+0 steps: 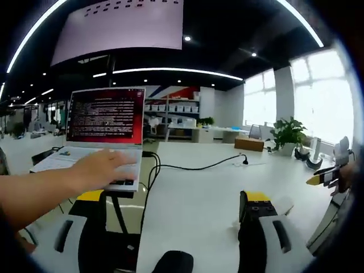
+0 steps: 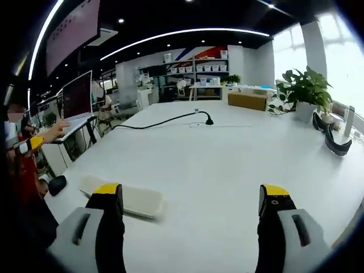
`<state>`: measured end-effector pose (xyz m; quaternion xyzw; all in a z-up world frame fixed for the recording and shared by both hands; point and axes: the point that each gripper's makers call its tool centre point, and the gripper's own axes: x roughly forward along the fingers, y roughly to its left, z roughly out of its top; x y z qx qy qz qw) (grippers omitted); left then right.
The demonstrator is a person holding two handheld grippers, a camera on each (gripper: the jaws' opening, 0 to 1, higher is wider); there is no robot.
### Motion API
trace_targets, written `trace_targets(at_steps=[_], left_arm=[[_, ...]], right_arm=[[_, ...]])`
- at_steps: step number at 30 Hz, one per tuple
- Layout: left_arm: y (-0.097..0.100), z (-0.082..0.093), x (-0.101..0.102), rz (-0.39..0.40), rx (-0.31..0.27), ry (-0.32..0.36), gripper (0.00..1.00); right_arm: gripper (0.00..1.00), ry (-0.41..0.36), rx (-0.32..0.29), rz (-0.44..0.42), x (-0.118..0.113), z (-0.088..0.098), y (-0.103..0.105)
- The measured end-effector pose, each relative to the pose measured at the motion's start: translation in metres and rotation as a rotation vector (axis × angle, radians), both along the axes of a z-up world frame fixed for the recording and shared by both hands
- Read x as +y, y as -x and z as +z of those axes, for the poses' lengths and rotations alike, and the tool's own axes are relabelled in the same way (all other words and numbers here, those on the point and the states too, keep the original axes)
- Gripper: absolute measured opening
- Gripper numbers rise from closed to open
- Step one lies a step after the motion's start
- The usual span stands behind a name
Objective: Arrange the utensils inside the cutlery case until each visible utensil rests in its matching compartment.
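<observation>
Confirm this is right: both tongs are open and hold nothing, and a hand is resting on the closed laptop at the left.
Not quite. The laptop is open, not closed: in the left gripper view its screen stands lit while the hand rests on its keyboard. The rest holds: the left tongs and right tongs are open and hold nothing.

An open-plan office: a long white table [image 2: 227,165], a laptop [image 1: 105,122] on a stand, ceiling strip lights [image 2: 187,33], storage shelves [image 2: 207,74], and potted plants [image 2: 304,88].
</observation>
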<state>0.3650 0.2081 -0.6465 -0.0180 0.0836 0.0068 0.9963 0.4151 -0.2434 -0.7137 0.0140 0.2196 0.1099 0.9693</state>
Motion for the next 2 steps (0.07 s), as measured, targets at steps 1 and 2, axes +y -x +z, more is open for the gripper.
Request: trace_targets(at_steps=[1,2], left_arm=[[0.0004,0.0004,-0.0013,-0.002,0.000,-0.014,1.00],[0.0004,0.0013,-0.0034,-0.006,-0.004,-0.022,1.00]], right_arm=[[0.99,0.000,-0.003,0.002,0.0009,0.0008,-0.0003],[0.99,0.003,-0.010,0.007,0.0027,0.0021,-0.0008]])
